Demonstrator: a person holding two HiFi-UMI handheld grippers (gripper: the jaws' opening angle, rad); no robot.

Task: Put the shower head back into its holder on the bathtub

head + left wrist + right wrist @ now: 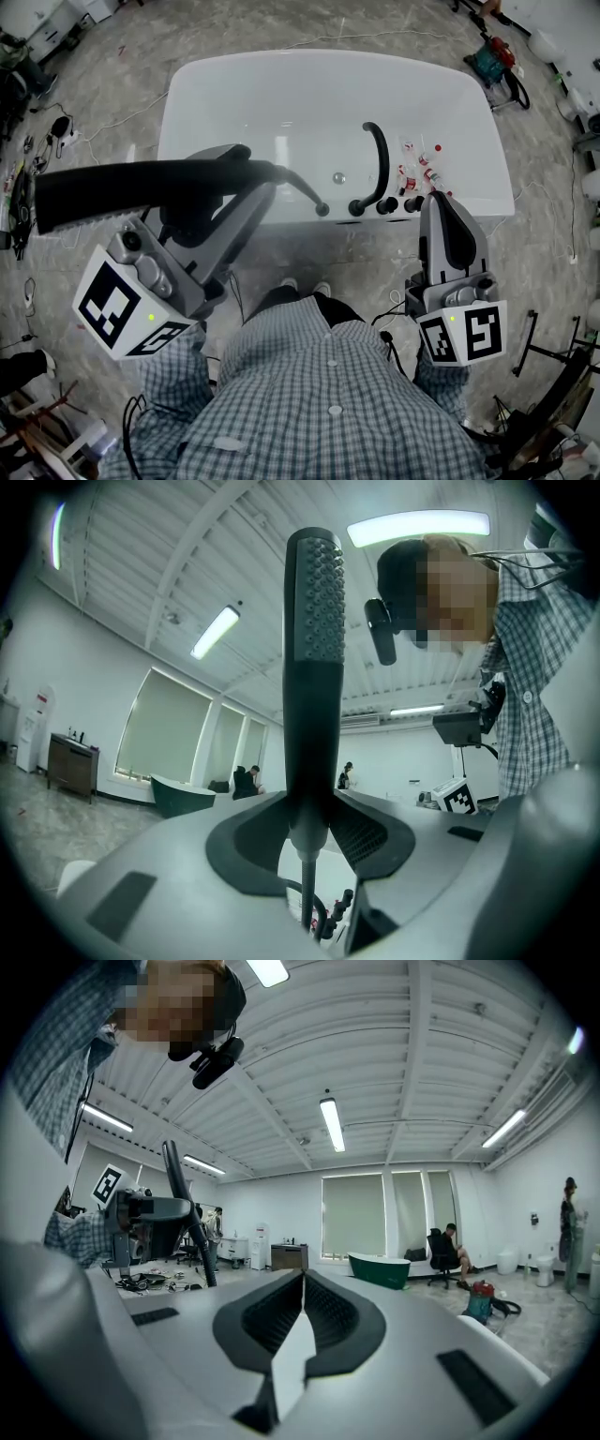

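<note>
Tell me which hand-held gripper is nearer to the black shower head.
Left. The left hand-held gripper is clamped on the shower head at its handle, touching it. The right hand-held gripper is shut and empty, apart from it at the person's right side.

In my head view the left gripper [246,173] hides the shower head [112,192] where it grips the handle. Small red-and-white items [419,167] on the bathtub's [309,58] right rim are too small for me to identify.
</note>
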